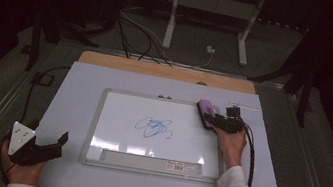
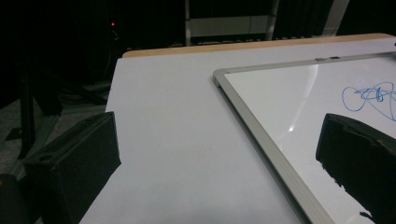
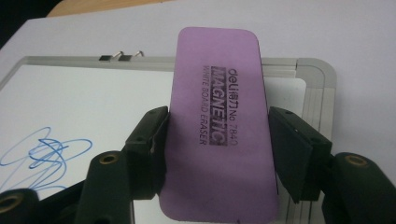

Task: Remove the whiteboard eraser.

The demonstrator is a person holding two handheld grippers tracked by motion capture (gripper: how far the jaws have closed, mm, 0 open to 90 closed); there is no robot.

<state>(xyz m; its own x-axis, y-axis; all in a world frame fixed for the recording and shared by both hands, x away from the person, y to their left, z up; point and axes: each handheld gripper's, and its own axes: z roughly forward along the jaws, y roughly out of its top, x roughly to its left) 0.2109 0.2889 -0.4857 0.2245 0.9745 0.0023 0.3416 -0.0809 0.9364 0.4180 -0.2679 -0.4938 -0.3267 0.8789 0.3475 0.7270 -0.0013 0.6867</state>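
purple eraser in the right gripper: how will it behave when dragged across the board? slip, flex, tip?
The purple eraser looks like a flat foam-like block, so probably light and slightly squashy under the right gripper. Its print reads "magnetic", so it may cling to the whiteboard and drag a little. It is broad and flat, so tipping or rolling seems unlikely.
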